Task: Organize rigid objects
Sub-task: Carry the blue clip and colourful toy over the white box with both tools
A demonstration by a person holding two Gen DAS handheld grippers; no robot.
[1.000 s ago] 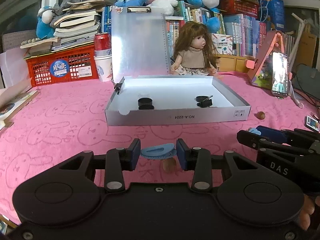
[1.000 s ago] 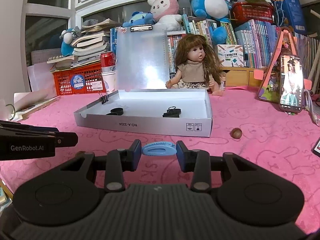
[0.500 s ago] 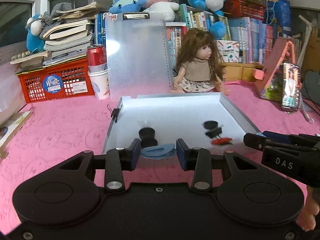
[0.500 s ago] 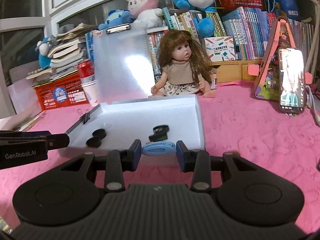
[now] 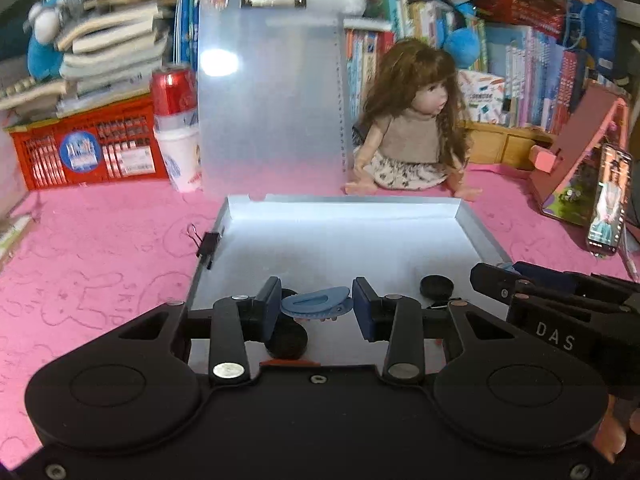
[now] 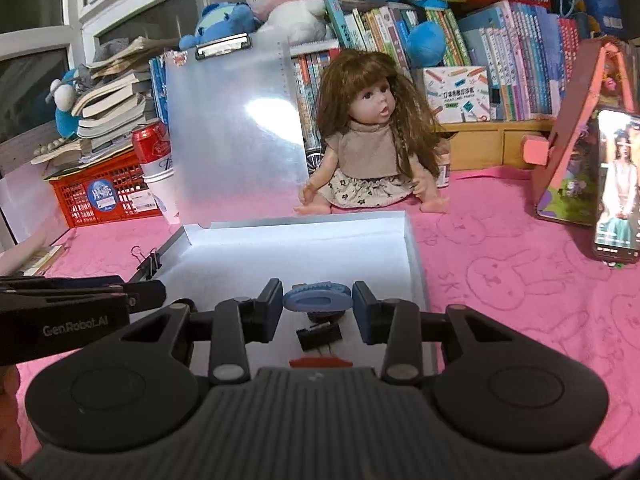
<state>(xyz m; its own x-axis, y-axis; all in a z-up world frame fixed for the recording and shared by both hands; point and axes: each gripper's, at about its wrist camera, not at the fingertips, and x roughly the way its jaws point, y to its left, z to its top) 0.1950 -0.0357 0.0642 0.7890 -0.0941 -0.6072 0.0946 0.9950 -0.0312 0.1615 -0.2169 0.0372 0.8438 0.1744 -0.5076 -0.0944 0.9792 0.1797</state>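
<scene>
The left gripper (image 5: pixel 315 307) is closed on a blue hair clip (image 5: pixel 316 304), its two blue pads pressing the clip's ends, and it hangs over the near left part of an open white box (image 5: pixel 344 210). The right gripper (image 6: pixel 317 304) grips a second blue hair clip (image 6: pixel 318 299) in the same way, above the near right part of the same box. Each gripper shows at the edge of the other's view: the right one at the right of the left wrist view, the left one at the left of the right wrist view.

The box lies on a pink cloth (image 5: pixel 100 248) printed with rabbit outlines. Inside it, near the front, are round black caps (image 5: pixel 437 285), a black binder clip (image 6: pixel 320 336) and a small red piece (image 6: pixel 320 361) just below it. Another black binder clip (image 5: pixel 210 244) is clamped on the box's left wall.

Just behind the box a translucent clipboard (image 5: pixel 272 100) stands upright, with a long-haired doll (image 6: pixel 372 140) seated to its right. Farther left are a red can (image 5: pixel 173 90) on a stack of white cups (image 5: pixel 181 160) and a red basket (image 5: pixel 88 152). At the far right a phone (image 6: pixel 618 184) with a lit screen leans against a pink stand (image 6: pixel 576 128). Books and plush toys fill the back.
</scene>
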